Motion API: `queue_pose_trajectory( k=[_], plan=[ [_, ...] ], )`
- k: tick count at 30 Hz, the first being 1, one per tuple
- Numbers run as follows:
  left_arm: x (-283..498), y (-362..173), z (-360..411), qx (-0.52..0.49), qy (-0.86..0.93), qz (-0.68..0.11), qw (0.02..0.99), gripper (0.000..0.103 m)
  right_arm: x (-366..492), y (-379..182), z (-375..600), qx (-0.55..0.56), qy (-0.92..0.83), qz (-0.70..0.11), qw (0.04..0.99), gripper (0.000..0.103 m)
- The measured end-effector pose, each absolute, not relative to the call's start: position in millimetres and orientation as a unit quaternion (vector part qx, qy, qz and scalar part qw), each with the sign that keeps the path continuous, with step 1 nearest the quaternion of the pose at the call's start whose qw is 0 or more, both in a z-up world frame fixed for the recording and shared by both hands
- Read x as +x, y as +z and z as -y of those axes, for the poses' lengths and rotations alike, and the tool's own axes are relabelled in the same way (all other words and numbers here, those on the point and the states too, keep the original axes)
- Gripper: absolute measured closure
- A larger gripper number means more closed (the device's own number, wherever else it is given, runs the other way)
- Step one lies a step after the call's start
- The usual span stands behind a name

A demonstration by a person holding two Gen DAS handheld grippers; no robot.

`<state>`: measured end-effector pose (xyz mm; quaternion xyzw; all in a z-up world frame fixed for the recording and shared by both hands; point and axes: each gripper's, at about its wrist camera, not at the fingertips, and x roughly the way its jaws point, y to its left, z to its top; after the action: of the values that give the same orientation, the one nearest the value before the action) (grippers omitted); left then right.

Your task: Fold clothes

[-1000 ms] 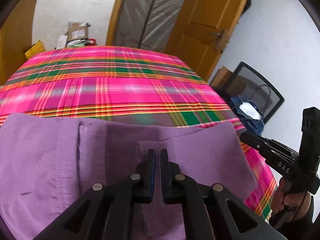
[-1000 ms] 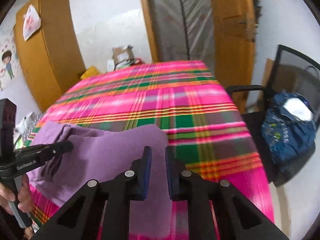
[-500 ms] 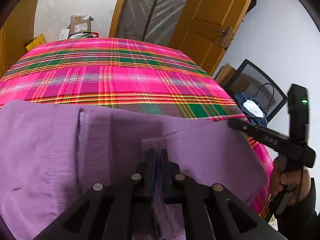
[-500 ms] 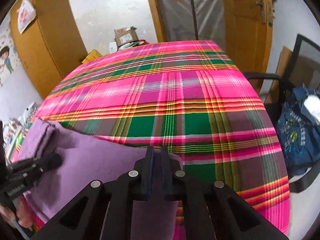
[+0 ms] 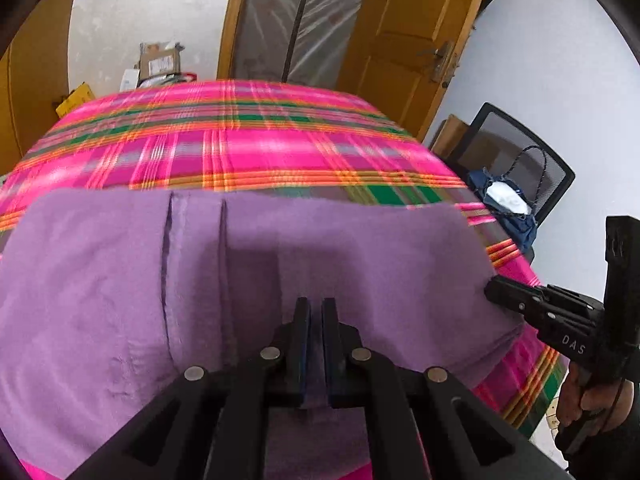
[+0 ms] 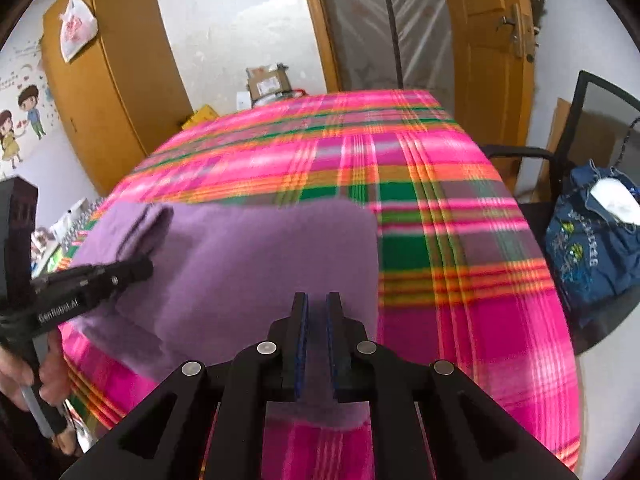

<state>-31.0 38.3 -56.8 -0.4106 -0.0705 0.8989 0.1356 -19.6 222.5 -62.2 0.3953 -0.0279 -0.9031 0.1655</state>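
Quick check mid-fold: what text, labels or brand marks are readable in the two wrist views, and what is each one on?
"DAS": white letters on the right gripper body.
"GenRobot.AI": white letters on the left gripper body.
Shipping label on the cardboard box: too small to read.
Print on the blue bag: not legible.
Red print on the plastic bag: blurred.

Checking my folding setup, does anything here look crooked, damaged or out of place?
Nothing looks damaged or spilled. The purple garment lies folded on the plaid tablecloth, its left end bunched into a thick roll rather than flat. Both grippers sit at its near edge.
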Motion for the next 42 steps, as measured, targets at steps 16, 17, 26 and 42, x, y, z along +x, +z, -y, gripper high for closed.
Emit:
queue_pose_trajectory(
  k=[16,17,26,42],
  plan=[
    [-1,-61,-21,-0.427,0.886,0.117,0.14,0.09,-3,-63,-255,0.393,-0.899,0.114,0.157,0.065],
    [-1,-61,-20,-0.428,0.884,0.121,0.14,0.09,-3,-65,-257,0.396,-0.896,0.123,0.159,0.065],
    [-5,-63,-18,-0.444,0.872,0.144,0.145,0.089,-6,-74,-260,0.407,-0.885,0.149,0.173,0.063],
    [-69,-57,-18,-0.439,0.879,0.132,0.132,0.074,-5,-75,-259,0.403,-0.886,0.152,0.172,0.061]
  ],
)
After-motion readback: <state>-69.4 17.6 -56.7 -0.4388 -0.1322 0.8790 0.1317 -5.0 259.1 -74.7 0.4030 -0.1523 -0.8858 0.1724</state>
